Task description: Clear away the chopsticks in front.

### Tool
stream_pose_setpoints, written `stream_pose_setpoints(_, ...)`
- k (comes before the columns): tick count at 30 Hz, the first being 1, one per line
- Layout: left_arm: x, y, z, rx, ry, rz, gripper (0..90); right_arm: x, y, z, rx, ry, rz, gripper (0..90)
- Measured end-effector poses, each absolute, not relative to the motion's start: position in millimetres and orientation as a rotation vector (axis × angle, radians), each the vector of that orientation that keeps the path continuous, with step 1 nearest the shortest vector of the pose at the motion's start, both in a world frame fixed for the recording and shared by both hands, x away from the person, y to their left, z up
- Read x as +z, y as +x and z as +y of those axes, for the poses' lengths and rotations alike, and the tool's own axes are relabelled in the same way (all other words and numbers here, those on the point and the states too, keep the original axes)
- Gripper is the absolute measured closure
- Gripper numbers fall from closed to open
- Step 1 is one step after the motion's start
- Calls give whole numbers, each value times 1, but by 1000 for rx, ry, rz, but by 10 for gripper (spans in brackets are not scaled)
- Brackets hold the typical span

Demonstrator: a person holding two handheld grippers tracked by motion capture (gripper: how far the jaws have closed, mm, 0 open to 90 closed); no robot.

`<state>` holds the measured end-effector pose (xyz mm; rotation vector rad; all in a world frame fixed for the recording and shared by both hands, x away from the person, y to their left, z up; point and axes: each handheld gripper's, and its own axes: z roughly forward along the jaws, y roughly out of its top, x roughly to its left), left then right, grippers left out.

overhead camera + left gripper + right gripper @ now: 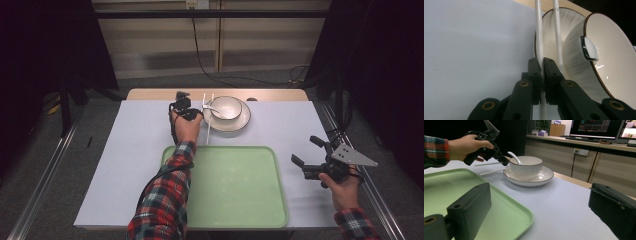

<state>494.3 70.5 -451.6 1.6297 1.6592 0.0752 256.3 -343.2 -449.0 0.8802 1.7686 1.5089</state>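
From above, the left gripper (194, 113) sits just left of the plate (242, 121), its fingers closed on a chopstick (208, 131) beside the plate; the right gripper (311, 157) hovers right of the tray (235, 187).

The left gripper view shows the fingers (534, 72) clamped on one chopstick (538, 30); the second (557, 37) lies against the plate's rim.

The right gripper view shows its fingers (470, 205) wide apart, holding nothing, with the bowl (526, 167) and spoon (514, 157) on the plate.

Looks like an office or lab rigged for recording. Lit monitors (596, 126) along a back desk, wall sockets (580, 151) with trailing cables (200, 55), dark metal framing (210, 14) around a paper-covered counter (135, 150).
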Motion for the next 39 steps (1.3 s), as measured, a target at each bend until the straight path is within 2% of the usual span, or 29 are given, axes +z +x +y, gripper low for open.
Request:
stream_pose_setpoints(23, -429, 430, 137, 173, 1591, 1670, 853, -448, 257, -341, 1508, 871, 1774, 35)
stream_pose_setpoints(39, -436, 377, 168, 196, 1551, 1716, 853, -448, 257, -339, 1507, 870, 1777, 35)
